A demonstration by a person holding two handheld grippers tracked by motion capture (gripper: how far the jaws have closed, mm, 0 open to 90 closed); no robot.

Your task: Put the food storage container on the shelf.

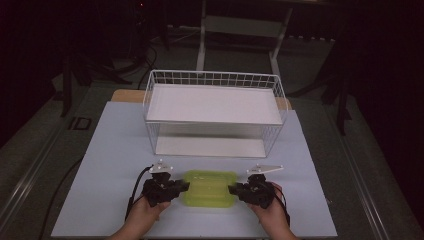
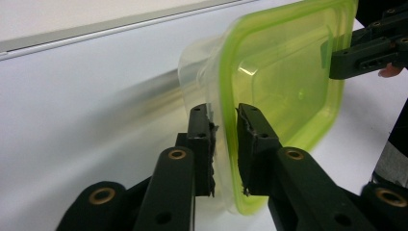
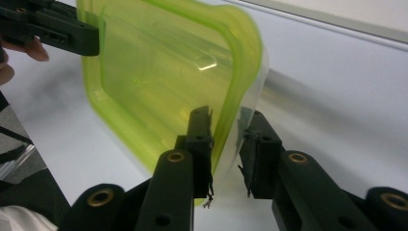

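container (image 1: 209, 188): clear tub, translucent green lid up | long axis left-right | left gripper (image 1: 176, 187) and right gripper (image 1: 239, 190): jaws astride end rims, grip uncertain

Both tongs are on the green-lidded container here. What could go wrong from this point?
1. The left tongs and right tongs pinch only the thin lid rim of the container, so the rim may slip out.
2. The lid could pop off the clear tub.
3. The wire rack stands right ahead, so a careless lift might hit it.
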